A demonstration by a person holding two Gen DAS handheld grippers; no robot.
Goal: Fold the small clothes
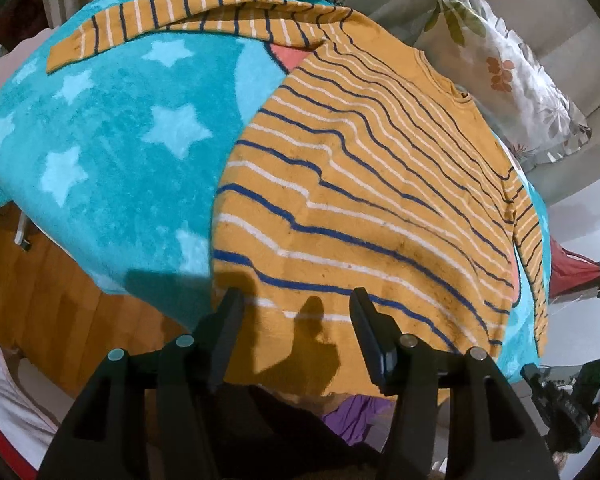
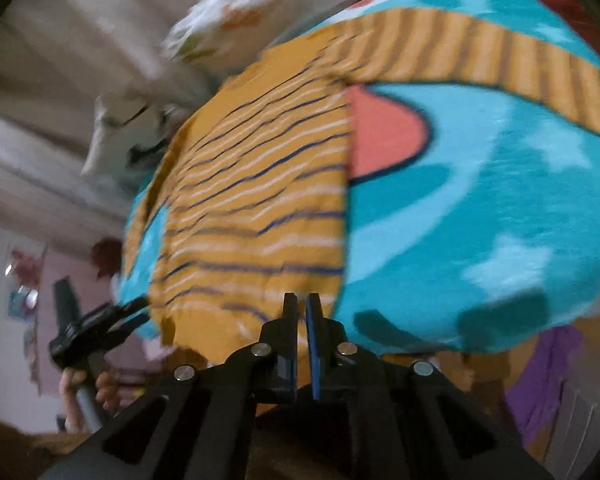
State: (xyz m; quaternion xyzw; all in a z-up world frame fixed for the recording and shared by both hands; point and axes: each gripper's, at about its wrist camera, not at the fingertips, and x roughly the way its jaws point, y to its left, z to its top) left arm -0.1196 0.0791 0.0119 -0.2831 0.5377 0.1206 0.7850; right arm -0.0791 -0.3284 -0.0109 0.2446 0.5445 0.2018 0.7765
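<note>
A mustard sweater [image 1: 380, 200] with blue and white stripes lies flat on a teal star blanket [image 1: 120, 160]. One sleeve [image 1: 160, 20] stretches out to the far left, and the other [image 1: 532, 240] lies along its right side. My left gripper [image 1: 296, 308] hovers open over the near hem with nothing between its fingers. My right gripper [image 1: 534, 374] sits off the blanket's near right corner. In the blurred right wrist view the sweater [image 2: 260, 208] fills the middle. My right gripper [image 2: 302, 308] is shut by the hem's corner, with no cloth seen between its pads. A hand [image 2: 100, 392] holds the left gripper [image 2: 136, 310].
A floral cushion [image 1: 512, 80] leans on a beige sofa [image 1: 560, 8] beyond the sweater. Wooden floor [image 1: 40, 300] shows left of the blanket's edge. Purple cloth [image 1: 356, 416] hangs below the near edge, and a red cloth [image 1: 568, 272] lies at the right.
</note>
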